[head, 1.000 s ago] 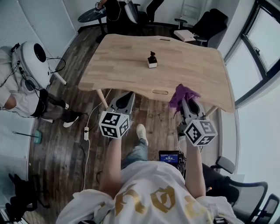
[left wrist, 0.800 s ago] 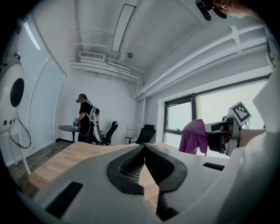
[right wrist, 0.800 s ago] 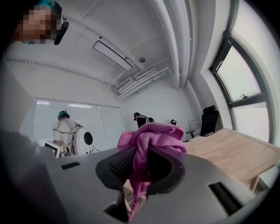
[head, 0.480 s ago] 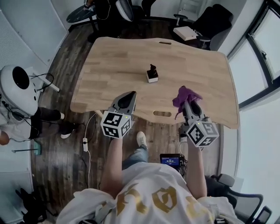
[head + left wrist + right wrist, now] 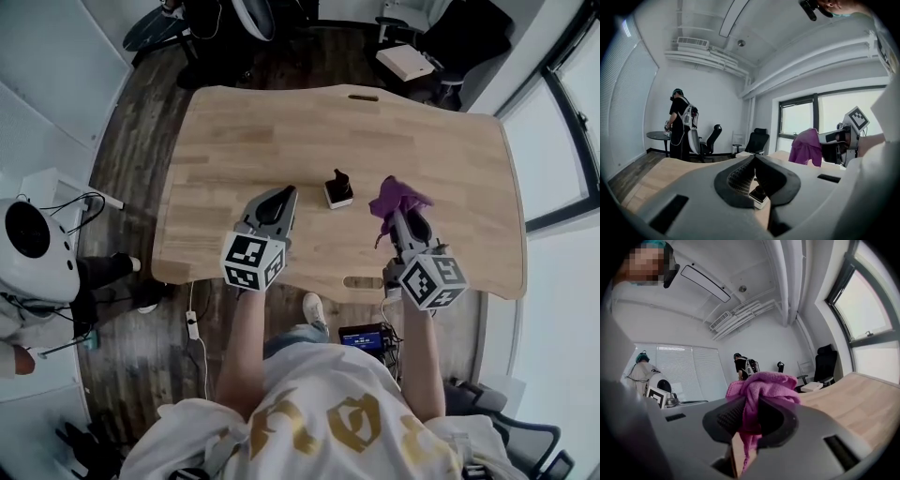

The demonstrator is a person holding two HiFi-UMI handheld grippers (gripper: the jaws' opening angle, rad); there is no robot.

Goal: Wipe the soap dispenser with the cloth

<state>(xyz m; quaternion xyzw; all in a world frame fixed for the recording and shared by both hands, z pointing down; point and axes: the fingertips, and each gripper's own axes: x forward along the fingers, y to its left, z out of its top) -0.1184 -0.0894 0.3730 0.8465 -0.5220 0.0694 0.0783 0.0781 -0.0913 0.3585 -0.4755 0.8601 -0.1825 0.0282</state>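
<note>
The soap dispenser (image 5: 338,189) stood upright on the wooden surface (image 5: 244,131), between the two hand-held grippers and touched by neither. The left hand-held gripper (image 5: 279,198) had its jaws together on nothing, with its tip near the dispenser's left side; it was judged to be placed there to steady the dispenser during wiping. The right hand-held gripper (image 5: 397,212) was clamped on the bunched purple cloth (image 5: 395,198), which stood proud of the jaw tips near the dispenser's right side so that fabric, not jaw, would meet it; wiping had not yet begun.
</note>
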